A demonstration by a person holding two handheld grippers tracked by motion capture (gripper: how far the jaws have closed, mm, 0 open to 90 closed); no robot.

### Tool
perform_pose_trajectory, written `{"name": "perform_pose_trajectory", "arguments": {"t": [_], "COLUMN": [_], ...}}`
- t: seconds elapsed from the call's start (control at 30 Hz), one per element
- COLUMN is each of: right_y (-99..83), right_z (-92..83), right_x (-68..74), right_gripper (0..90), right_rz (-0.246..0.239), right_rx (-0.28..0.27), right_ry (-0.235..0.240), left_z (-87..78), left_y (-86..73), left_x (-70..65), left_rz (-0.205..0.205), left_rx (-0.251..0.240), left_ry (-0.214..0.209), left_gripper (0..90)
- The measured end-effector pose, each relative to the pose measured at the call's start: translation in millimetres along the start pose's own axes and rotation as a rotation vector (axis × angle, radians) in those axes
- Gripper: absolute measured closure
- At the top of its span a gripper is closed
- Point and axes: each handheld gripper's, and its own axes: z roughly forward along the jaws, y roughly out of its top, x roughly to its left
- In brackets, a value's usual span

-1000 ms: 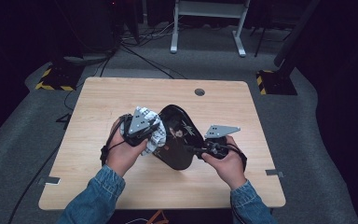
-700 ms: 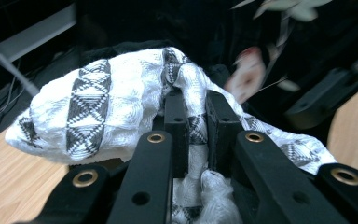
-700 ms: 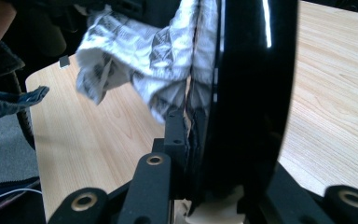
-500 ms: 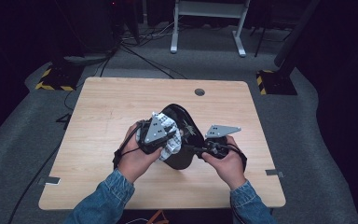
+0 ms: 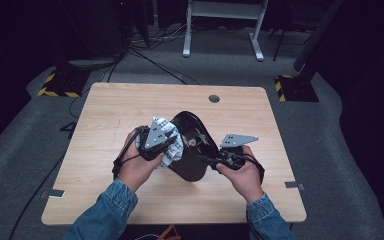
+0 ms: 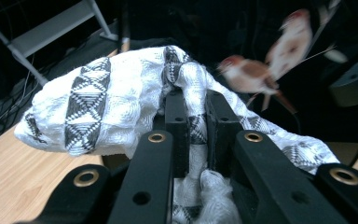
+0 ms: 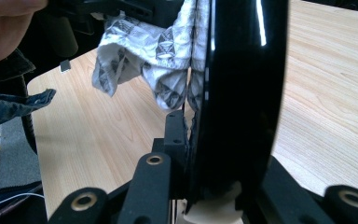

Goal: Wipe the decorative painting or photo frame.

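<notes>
A glossy black plate (image 5: 194,152) painted with birds (image 6: 254,74) is held up on edge over the middle of the table. My right gripper (image 5: 209,160) is shut on its near right rim; in the right gripper view the plate's edge (image 7: 242,93) stands between the jaws of this gripper (image 7: 209,140). My left gripper (image 5: 169,143) is shut on a bunched white cloth (image 5: 174,145) with a black diamond pattern. The cloth (image 6: 102,98) bulges around the left gripper (image 6: 196,109) and rests against the plate's left face. It hangs beside the plate (image 7: 144,51).
The wooden table (image 5: 105,110) has a round cable hole (image 5: 214,98) near its far edge. Denim sleeves (image 5: 107,210) come in from the bottom. Beyond the table stand a white desk frame (image 5: 222,30) and yellow-black floor blocks (image 5: 60,82).
The left gripper swept the cloth to the right across the plate's face, then drew back left. The right gripper and the plate stayed put.
</notes>
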Motion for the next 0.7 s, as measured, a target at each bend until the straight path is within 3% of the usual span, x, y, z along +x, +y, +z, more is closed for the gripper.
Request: {"name": "perform_pose_trajectory", "arguments": {"t": [0.1,0.47,0.63,0.7], "right_y": [0.3,0.4,0.7,0.6], "right_z": [0.1,-0.3,-0.4,-0.5], "right_x": [-0.2,-0.4,-0.1,-0.3], "right_gripper": [79.1,78.6,78.4,78.6], "right_rz": [0.002,0.002,0.002,0.003], "right_rx": [0.0,0.001,0.001,0.0], "right_ry": [-0.002,-0.001,-0.005,-0.003], "left_z": [0.4,2.4,3.6,1.9], "left_y": [-2.5,-17.0,-21.3,-23.2], "left_x": [5.2,26.4,31.2,33.9], "left_rz": [0.008,-0.057,-0.066,-0.156], "left_rx": [0.012,0.028,0.043,0.02], "left_ry": [0.022,0.062,0.08,0.043], "left_gripper": [81.9,81.8,81.8,81.7]}}
